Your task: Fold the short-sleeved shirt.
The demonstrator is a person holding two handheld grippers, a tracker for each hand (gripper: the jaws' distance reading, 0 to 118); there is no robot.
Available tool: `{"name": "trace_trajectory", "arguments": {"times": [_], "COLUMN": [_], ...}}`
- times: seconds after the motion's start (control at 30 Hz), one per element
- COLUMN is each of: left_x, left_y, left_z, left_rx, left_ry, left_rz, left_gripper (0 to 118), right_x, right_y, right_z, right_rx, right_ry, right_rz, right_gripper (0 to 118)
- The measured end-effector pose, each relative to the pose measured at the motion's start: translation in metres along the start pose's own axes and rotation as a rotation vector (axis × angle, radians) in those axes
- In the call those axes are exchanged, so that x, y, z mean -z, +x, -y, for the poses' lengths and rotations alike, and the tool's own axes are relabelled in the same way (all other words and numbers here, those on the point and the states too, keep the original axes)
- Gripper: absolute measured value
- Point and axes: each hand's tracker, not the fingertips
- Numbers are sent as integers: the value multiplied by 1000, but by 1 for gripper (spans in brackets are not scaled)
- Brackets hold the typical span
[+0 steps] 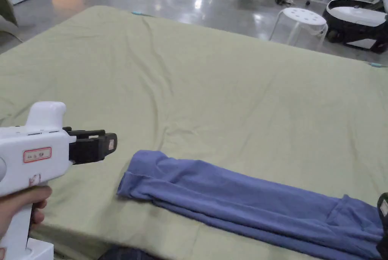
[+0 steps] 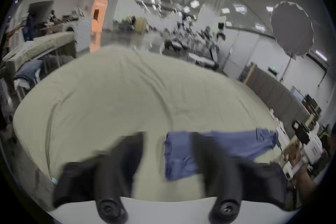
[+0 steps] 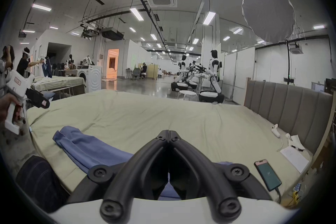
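Observation:
A blue short-sleeved shirt lies in a long narrow strip along the near edge of the green bed. A hand holds my left gripper above the bed, just left of the shirt's left end and apart from it. In the blurred left gripper view its jaws stand open and hold nothing, with the shirt beyond them. My right gripper is shut with nothing between its tips, hovering over the shirt's right end. Its edge shows at the far right.
A phone on a cable, papers and a white controller lie on the bed near the padded headboard. Beyond the far edge stand a white stool and robot bases. People work at another bed.

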Motion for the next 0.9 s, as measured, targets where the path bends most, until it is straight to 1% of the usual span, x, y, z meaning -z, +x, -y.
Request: {"name": "trace_trajectory", "arguments": {"times": [0.03,0.1,0.17,0.2,0.23,0.3,0.37,0.43,0.5,0.53,0.6,0.67,0.73,0.77,0.8,0.83,0.87,0.9], "left_x": [6,15,31,43,57,77,104,138,159,169,184,193,192,187,182,180,177,171], "left_y": [-12,-40,-72,-88,-100,-109,-113,-108,-105,-96,-77,-63,-52,-50,-50,-43,-39,-37], "left_z": [-2,-2,-1,5,12,24,39,58,67,64,62,57,49,45,40,38,41,39], "left_rx": [-11,-103,-247,-338,-399,-443,-459,-536,-631,-652,-629,-597,-573,-565,-532,-450,-412,-424], "left_ry": [-45,-89,-196,-252,-311,-347,-384,-444,-373,-364,-379,-365,-381,-405,-444,-483,-455,-419], "left_rz": [26,117,260,349,433,501,566,629,825,878,860,875,789,719,596,461,515,530], "left_gripper": [87,86,86,86,86,86,86,85,86,86,86,86,84,75,52,9,9,9], "right_x": [1,5,8,11,13,17,20,22,25,27,28,31,34,35,35,36,36,38], "right_y": [-4,-12,-20,-23,-27,-31,-35,-37,-37,-37,-36,-36,-37,-37,-37,-37,-38,-39], "right_z": [2,9,14,19,22,25,28,28,26,24,21,17,13,12,11,10,10,11], "right_rx": [13,27,43,56,73,102,107,113,112,111,109,89,74,76,81,93,113,129], "right_ry": [-11,-25,-43,-52,-62,-82,-101,-114,-127,-136,-142,-144,-145,-143,-138,-132,-131,-137], "right_rz": [3,12,18,26,31,32,42,45,56,59,59,60,58,55,53,47,29,15], "right_gripper": [0,0,0,0,0,0,0,0,0,0,0,0,0,0,0,0,0,0]}}
